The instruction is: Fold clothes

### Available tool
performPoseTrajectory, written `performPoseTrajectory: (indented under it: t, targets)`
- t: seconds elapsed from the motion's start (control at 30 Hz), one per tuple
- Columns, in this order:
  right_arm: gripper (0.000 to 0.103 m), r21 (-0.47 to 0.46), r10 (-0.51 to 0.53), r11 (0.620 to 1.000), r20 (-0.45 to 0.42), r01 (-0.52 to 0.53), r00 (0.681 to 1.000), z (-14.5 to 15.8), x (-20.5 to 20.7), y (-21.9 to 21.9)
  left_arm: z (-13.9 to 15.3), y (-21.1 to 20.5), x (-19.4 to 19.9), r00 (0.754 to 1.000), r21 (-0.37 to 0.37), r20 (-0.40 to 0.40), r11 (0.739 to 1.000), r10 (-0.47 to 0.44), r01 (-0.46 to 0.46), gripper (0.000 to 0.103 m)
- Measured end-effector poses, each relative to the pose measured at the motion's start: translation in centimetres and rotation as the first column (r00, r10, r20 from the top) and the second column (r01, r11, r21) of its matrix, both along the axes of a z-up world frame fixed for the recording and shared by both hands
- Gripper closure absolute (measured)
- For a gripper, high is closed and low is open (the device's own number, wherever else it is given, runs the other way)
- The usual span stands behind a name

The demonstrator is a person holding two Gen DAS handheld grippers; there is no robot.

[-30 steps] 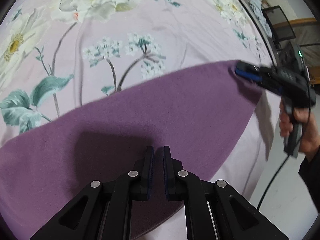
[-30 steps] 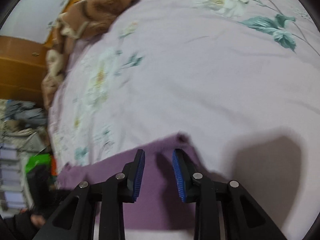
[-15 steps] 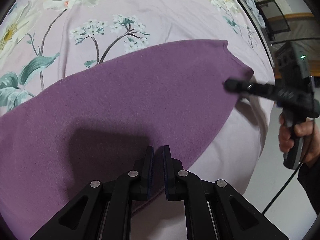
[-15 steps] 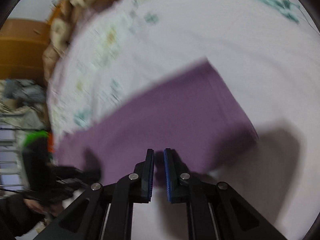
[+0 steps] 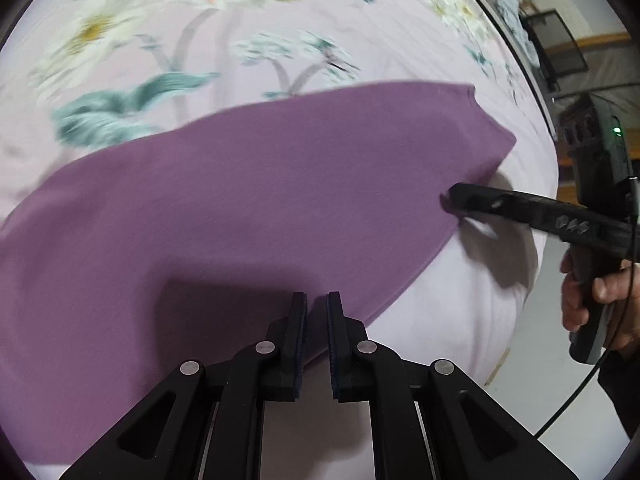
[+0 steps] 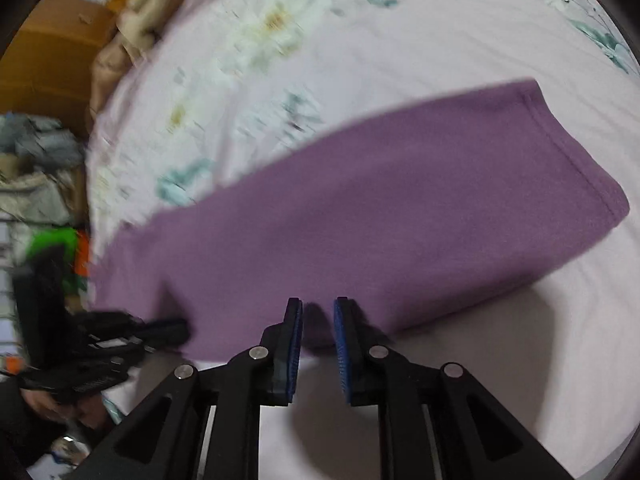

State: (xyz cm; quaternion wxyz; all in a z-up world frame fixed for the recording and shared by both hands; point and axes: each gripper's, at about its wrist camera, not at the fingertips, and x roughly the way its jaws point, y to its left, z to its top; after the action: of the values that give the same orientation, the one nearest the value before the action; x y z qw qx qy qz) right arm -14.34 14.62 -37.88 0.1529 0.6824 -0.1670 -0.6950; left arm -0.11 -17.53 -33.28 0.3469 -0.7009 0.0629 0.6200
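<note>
A purple garment [image 5: 248, 200] lies folded in a long band across the floral bedsheet [image 5: 280, 20]; it also shows in the right wrist view [image 6: 380, 216]. My left gripper [image 5: 317, 312] sits at the garment's near edge with a narrow gap between its jaws, which pinch the cloth edge. My right gripper [image 6: 318, 316] is at the near edge further right, its jaws slightly parted with the cloth edge between them. The right gripper also shows in the left wrist view [image 5: 452, 200], at the garment's right end.
The bed's near edge drops to the floor at the right [image 5: 540, 380]. A brown blanket [image 6: 132, 24] and a wooden headboard [image 6: 48, 64] lie at the far left. Cluttered shelves [image 6: 32, 168] stand beside the bed. A dark chair [image 5: 556, 44] stands beyond the bed.
The garment's far edge has been brought toward me, widening the purple band in view. The right gripper's jaws have parted slightly since half a second ago. The left gripper stays shut.
</note>
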Motion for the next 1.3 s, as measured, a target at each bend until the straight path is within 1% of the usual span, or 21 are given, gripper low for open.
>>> performPoseTrajectory:
  t: [0.13,0.2,0.27,0.3,0.33,0.4,0.5,0.63,0.7,0.8,0.87,0.93,0.97,1.0,1.07,1.13,1.2,1.23,1.27,1.3]
  targets:
    - [0.084,-0.034,-0.005,0.999,-0.034,0.004,0.999,1.4,-0.3,-2.0,-0.6,-5.5,-1.1,0.995,-0.033,-0.001,0.994,0.102,-0.101,0.092]
    - [0.083,-0.05,-0.008,0.999,-0.051,0.005,0.999,2.0,-0.4,-3.0,-1.0,-7.8,-1.4,0.991,-0.047,0.01,0.99,0.132,-0.132,0.092]
    - [0.083,-0.042,0.038,0.998,-0.022,-0.039,0.999,1.2,-0.3,-5.3,-1.5,-9.5,-1.3,0.989,-0.048,0.033,0.989,0.142,-0.14,0.092]
    - [0.083,-0.022,0.059,0.998,0.007,-0.059,0.998,0.6,-0.1,-6.0,-1.6,-10.3,-1.2,0.989,-0.046,0.038,0.989,0.144,-0.142,0.092]
    - [0.083,-0.002,0.08,0.997,0.037,-0.08,0.996,0.0,0.2,-6.7,-1.4,-10.9,-1.2,0.989,-0.041,0.035,0.989,0.141,-0.14,0.092]
    - [0.082,0.033,0.099,0.994,0.047,-0.1,0.994,-0.2,0.8,-7.9,-0.9,-12.0,-1.4,0.989,-0.033,0.02,0.989,0.144,-0.143,0.092]
    - [0.082,-0.005,0.085,0.996,0.0,-0.085,0.996,1.2,1.1,-9.1,-0.2,-13.6,-2.4,0.983,-0.021,-0.005,0.983,0.183,-0.183,0.092]
    - [0.082,0.014,0.099,0.995,-0.027,-0.098,0.995,1.4,1.1,-11.1,-0.2,-15.3,-4.3,0.975,-0.052,-0.047,0.974,0.218,-0.22,0.092]
    - [0.082,0.024,0.106,0.994,-0.036,-0.105,0.994,1.3,1.3,-12.0,-0.2,-15.8,-5.0,0.973,-0.085,-0.077,0.971,0.217,-0.223,0.092]
    - [0.082,0.036,0.094,0.995,-0.004,-0.094,0.996,0.4,1.8,-12.3,-0.2,-16.2,-5.7,0.969,-0.132,-0.114,0.963,0.22,-0.235,0.092]
    - [0.082,0.045,0.086,0.995,0.016,-0.087,0.996,-0.2,2.2,-12.6,-0.3,-16.3,-5.8,0.966,-0.153,-0.13,0.958,0.223,-0.242,0.092]
    - [0.082,0.054,0.079,0.995,0.008,-0.079,0.997,0.0,2.0,-12.5,-0.5,-16.3,-5.8,0.965,-0.169,-0.134,0.955,0.224,-0.245,0.091]
    - [0.082,0.059,0.076,0.995,0.003,-0.076,0.997,0.1,1.9,-12.5,-0.6,-16.2,-5.8,0.965,-0.176,-0.134,0.953,0.225,-0.247,0.087]
    - [0.082,0.063,0.072,0.995,-0.001,-0.072,0.997,0.2,1.8,-12.4,-0.8,-16.1,-5.7,0.965,-0.182,-0.134,0.951,0.227,-0.249,0.08]
    - [0.082,0.073,0.065,0.995,-0.01,-0.064,0.998,0.5,1.6,-12.4,-0.8,-15.9,-5.5,0.962,-0.185,-0.142,0.949,0.232,-0.256,0.073]
    - [0.082,0.085,0.086,0.993,-0.018,-0.084,0.996,0.5,1.3,-12.2,-0.8,-15.4,-5.3,0.962,-0.186,-0.147,0.949,0.228,-0.254,0.07]
    - [0.082,0.098,0.107,0.99,-0.025,-0.104,0.994,0.6,1.0,-12.0,-1.0,-14.8,-5.1,0.965,-0.194,-0.147,0.95,0.218,-0.244,0.07]
    - [0.082,0.11,0.111,0.988,-0.005,-0.11,0.994,0.1,0.9,-11.9,-1.2,-14.5,-5.0,0.967,-0.205,-0.144,0.949,0.212,-0.239,0.07]
    - [0.085,0.123,0.115,0.985,0.024,-0.117,0.993,-0.5,0.9,-11.7,-1.3,-14.3,-4.9,0.967,-0.217,-0.142,0.947,0.209,-0.237,0.07]
    - [0.09,0.115,0.108,0.987,0.032,-0.111,0.994,-0.6,0.8,-11.3,-1.4,-14.1,-4.9,0.968,-0.228,-0.14,0.945,0.207,-0.235,0.07]
